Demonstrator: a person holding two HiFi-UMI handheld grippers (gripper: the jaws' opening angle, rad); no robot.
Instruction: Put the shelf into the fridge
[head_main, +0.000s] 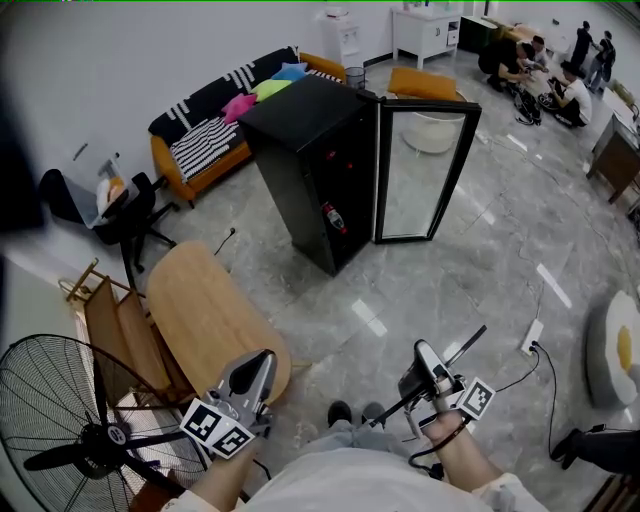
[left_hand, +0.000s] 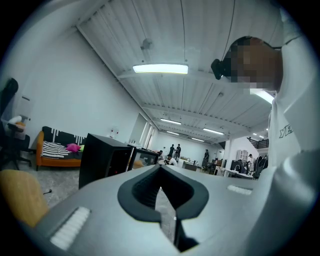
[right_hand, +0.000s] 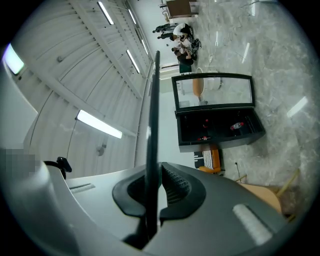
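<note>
The black fridge (head_main: 305, 165) stands on the floor ahead of me, its glass door (head_main: 420, 170) swung open to the right. My right gripper (head_main: 427, 352) is shut on the shelf (head_main: 468, 342), a thin dark panel seen edge-on. In the right gripper view the shelf (right_hand: 151, 100) runs as a black strip straight out between the pads of the right gripper (right_hand: 152, 172), toward the fridge (right_hand: 215, 131). My left gripper (head_main: 260, 360) is held low at the left, jaws together with nothing in them. The left gripper (left_hand: 160, 172) points level, the fridge (left_hand: 100, 160) off to its left.
A round wooden table (head_main: 210, 320) and a floor fan (head_main: 80, 430) stand close on my left. Behind them are an office chair (head_main: 125, 215) and an orange sofa (head_main: 200, 140). A power strip (head_main: 531, 338) with cable lies right. People (head_main: 545, 70) sit far back.
</note>
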